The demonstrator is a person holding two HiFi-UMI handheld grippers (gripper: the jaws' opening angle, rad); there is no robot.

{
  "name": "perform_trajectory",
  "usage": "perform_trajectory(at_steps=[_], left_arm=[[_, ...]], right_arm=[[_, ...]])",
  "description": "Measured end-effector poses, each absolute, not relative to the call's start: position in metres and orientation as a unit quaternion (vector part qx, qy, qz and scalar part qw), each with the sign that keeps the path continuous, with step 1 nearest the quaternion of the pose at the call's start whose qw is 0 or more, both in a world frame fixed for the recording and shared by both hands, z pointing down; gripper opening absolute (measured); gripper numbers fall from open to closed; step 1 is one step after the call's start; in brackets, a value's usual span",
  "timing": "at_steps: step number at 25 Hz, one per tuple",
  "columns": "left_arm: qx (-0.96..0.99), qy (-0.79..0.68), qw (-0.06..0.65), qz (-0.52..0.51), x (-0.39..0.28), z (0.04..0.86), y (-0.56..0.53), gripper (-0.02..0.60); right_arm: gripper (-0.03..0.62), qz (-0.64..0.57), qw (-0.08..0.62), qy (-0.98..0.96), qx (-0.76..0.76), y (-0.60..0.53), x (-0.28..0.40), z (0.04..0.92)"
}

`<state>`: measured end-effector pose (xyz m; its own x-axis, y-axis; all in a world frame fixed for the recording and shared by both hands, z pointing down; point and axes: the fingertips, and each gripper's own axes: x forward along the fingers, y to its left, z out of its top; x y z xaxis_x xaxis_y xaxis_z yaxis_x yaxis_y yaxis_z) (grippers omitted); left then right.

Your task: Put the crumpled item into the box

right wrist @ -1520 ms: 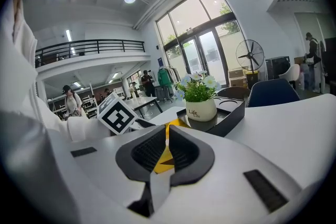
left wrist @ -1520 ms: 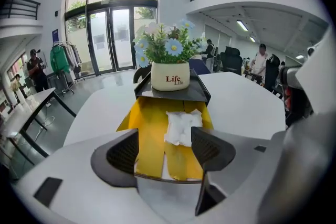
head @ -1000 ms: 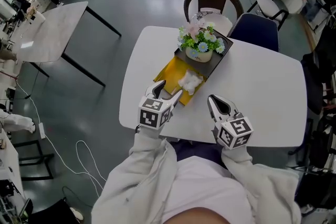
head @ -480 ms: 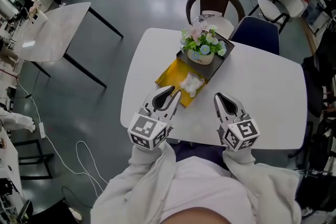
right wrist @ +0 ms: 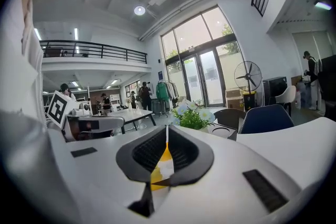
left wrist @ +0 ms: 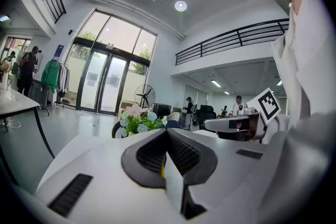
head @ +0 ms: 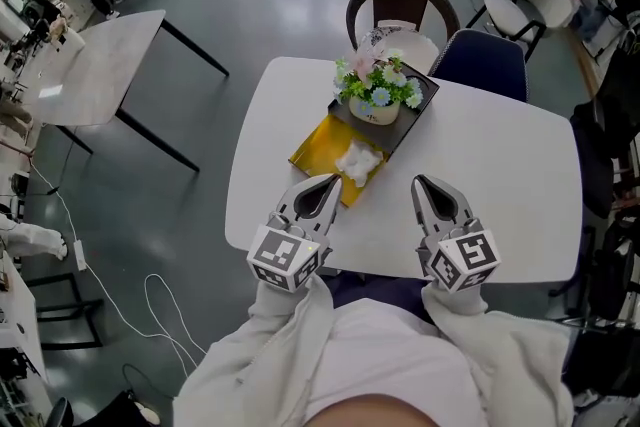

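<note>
Holding both grippers over the near edge of the white table (head: pixel 500 165), we see the left gripper (head: pixel 333 181) with jaws that have just been closing and now meet with nothing between them. Our right gripper (head: pixel 420 182) also has its jaws pressed together and empty. Both point toward the box (head: pixel 312 143). The crumpled item (head: pixel 357 160), white, lies inside the box on its yellow lining, apart from both grippers. A pot of flowers (head: pixel 375 95) stands just behind it, at the box's dark far end.
</note>
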<state>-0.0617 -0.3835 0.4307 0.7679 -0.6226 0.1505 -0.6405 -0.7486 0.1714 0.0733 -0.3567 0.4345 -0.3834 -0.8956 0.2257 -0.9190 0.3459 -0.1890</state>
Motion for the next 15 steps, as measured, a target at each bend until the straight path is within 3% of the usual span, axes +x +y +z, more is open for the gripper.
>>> perform_trajectory(at_steps=[15], left_arm=[[0.930,-0.338,0.125,0.073,-0.055,0.452,-0.383,0.014]], right_arm=[[0.034,0.146,0.038,-0.816,0.558,-0.352,0.078,0.436]])
